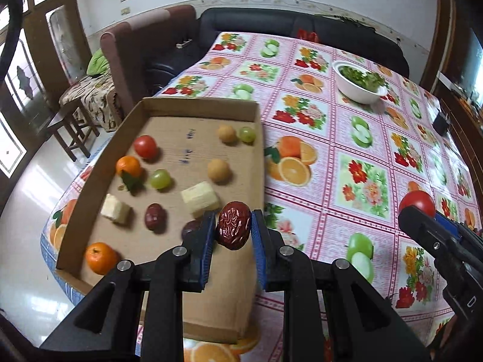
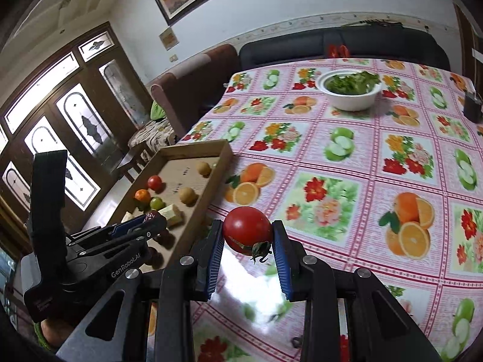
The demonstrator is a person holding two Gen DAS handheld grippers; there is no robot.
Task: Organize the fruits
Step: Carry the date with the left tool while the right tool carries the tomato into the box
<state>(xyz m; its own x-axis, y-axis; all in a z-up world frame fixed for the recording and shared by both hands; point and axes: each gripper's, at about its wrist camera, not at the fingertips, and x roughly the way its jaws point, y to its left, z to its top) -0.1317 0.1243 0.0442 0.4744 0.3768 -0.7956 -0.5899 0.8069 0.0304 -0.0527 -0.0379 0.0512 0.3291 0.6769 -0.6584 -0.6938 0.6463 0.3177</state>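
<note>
The red date (image 1: pixel 234 225) sits pinched between the blue fingers of the left gripper (image 1: pixel 234 229), lifted clear above the near right corner of the cardboard tray (image 1: pixel 199 105), likely picked out for sorting. Over on the right, the right gripper (image 2: pixel 247 238) has its fingers closed snugly on a tomato (image 2: pixel 247 233), stem down, held above the worktop (image 2: pixel 347 157) just outside the tray. Left in the tray: oranges, grapes, another tomato and pale chunks. A white bowl (image 2: pixel 350 102) of greens waits far off.
</note>
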